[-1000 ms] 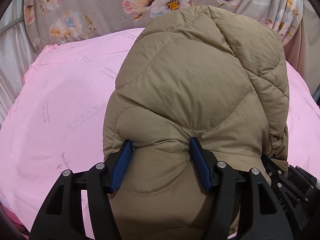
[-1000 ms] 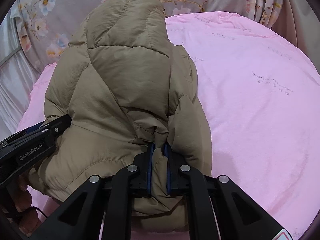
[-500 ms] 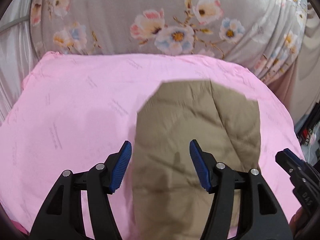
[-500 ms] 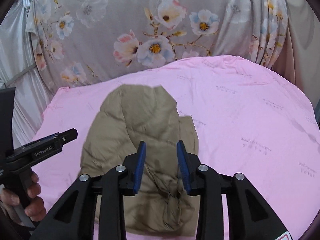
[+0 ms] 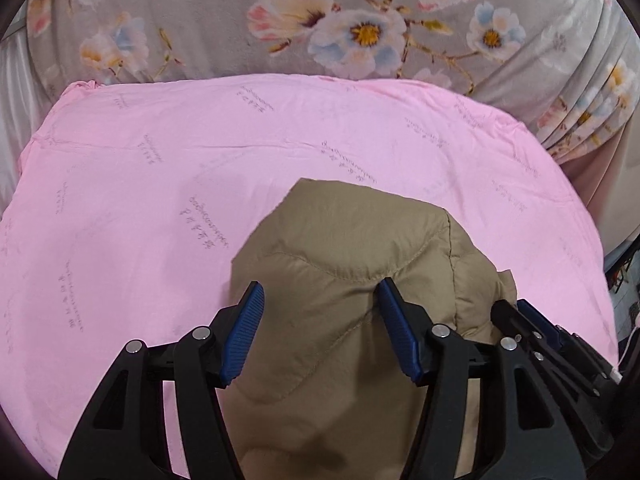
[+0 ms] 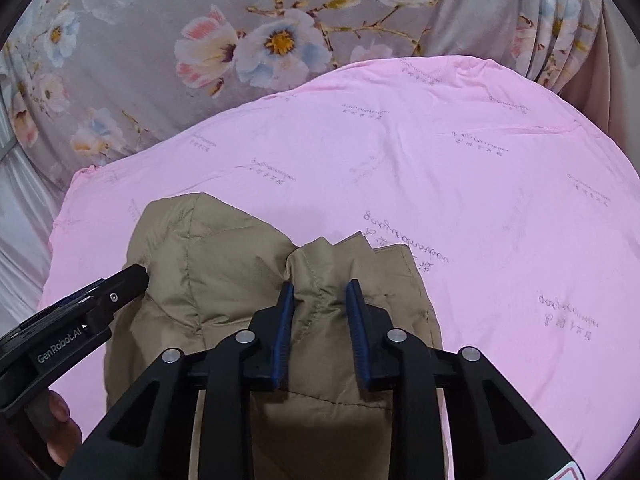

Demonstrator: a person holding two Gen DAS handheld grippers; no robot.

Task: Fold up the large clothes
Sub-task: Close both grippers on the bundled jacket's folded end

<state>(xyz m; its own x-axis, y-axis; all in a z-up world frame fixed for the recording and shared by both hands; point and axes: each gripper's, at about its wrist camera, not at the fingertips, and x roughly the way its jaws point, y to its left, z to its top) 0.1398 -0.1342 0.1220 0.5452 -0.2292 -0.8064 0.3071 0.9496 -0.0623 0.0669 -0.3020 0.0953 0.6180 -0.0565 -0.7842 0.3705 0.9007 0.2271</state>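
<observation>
A tan quilted jacket [image 5: 352, 248] lies bunched on the pink sheet [image 5: 160, 168], at the near side of the bed. My left gripper [image 5: 319, 285] stands wide, its blue pads pressed on a thick bulge of the jacket, which creases at the right pad. In the right wrist view the jacket [image 6: 224, 256] sends a raised fold up between the pads of my right gripper [image 6: 320, 285]. Those jaws are closing and the fold fills the gap. The left gripper [image 6: 134, 276] shows at the jacket's left edge, with a hand [image 6: 60, 412] below it.
The pink sheet [image 6: 480, 184] spreads wide to the right and far side of the jacket. A grey floral curtain [image 5: 320, 20] hangs close behind the bed. Pale white fabric [image 6: 20, 220] drapes at the left edge.
A second ago the jacket filled both views, pinched by both grippers. Both grippers drew back and up. The right one opened off the jacket, then narrowed around a fold.
</observation>
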